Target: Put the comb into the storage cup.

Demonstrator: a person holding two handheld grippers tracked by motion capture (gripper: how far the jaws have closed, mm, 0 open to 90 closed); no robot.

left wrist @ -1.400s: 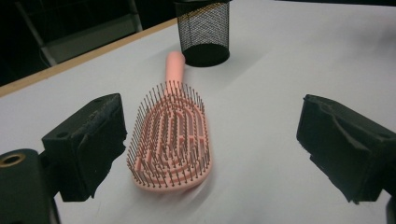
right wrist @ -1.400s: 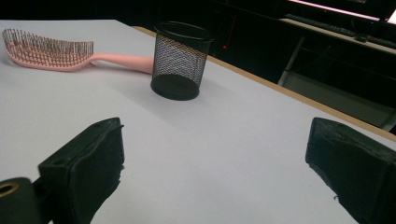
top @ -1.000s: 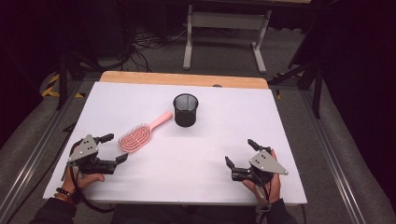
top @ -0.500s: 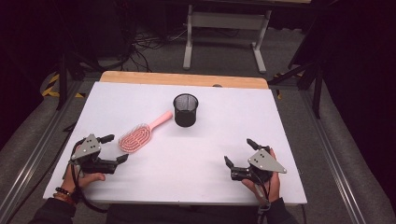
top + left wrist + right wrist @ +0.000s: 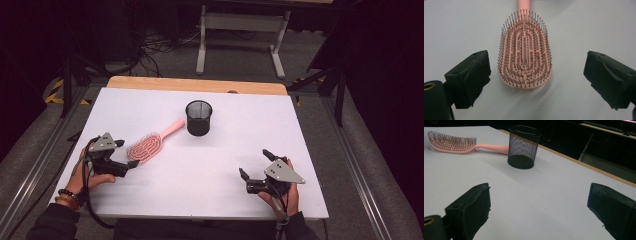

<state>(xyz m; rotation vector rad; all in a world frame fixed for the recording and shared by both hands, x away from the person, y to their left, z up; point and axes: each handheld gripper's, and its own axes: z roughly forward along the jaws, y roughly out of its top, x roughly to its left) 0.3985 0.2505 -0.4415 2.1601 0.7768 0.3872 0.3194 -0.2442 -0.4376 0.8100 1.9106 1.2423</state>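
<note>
A pink hairbrush (image 5: 148,145) lies bristles up on the white table (image 5: 210,200), its handle pointing at a black mesh cup (image 5: 198,118). My left gripper (image 5: 127,154) is open just short of the brush head. In the left gripper view the brush (image 5: 525,55) lies straight ahead, and the gripper (image 5: 537,67) stands wide open with a jaw on either side of the head's near end, touching nothing. My right gripper (image 5: 254,162) is open and empty at the front right. Its own view shows the gripper (image 5: 539,195), the upright cup (image 5: 522,147) and the brush (image 5: 454,143) farther off.
The table's wooden far edge (image 5: 200,85) lies behind the cup. Beyond it stand a white metal frame (image 5: 240,30) and cables on a grey floor. Dark stands flank the table on both sides.
My left gripper has moved forward and to the right, up to the brush head. The right gripper, brush and cup have stayed put.
</note>
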